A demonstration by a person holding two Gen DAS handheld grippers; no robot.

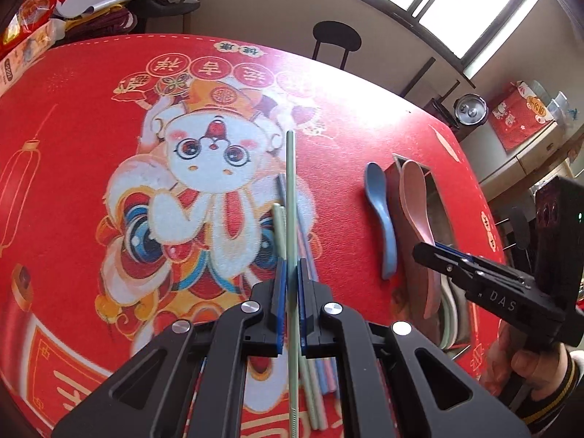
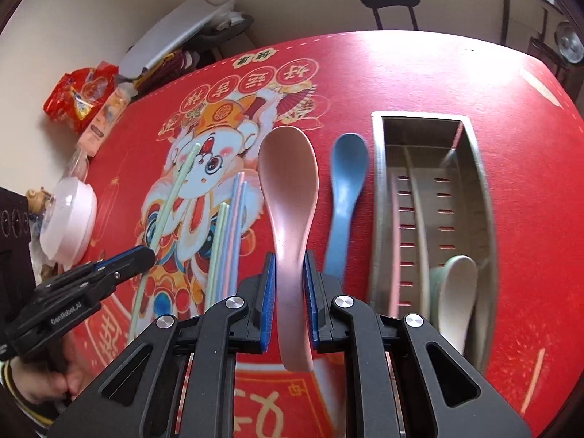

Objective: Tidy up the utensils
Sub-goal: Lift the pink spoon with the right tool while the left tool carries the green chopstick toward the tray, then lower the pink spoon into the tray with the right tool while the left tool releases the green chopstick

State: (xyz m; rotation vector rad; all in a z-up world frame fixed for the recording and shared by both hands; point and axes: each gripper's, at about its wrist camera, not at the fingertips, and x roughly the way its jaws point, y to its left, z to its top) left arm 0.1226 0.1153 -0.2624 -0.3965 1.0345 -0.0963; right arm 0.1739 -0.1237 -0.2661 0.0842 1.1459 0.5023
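My left gripper (image 1: 291, 273) is shut on a pale green chopstick (image 1: 290, 197) and holds it above several pastel chopsticks (image 1: 312, 376) lying on the red mat. My right gripper (image 2: 289, 270) is shut on the handle of a pink spoon (image 2: 288, 179), held above the mat. In the left wrist view the right gripper (image 1: 423, 252) holds the pink spoon (image 1: 414, 197) over the steel utensil tray (image 1: 443, 215). A blue spoon (image 2: 345, 197) lies on the mat left of the tray (image 2: 379, 197). A white spoon (image 2: 456, 292) and a green one lie in the tray.
A red mat (image 1: 73, 182) with a rabbit print covers the table. A white lidded bowl (image 2: 69, 215), snack packets (image 2: 84, 91) and a box sit at the far left edge. A black chair (image 2: 390, 0) stands behind the table.
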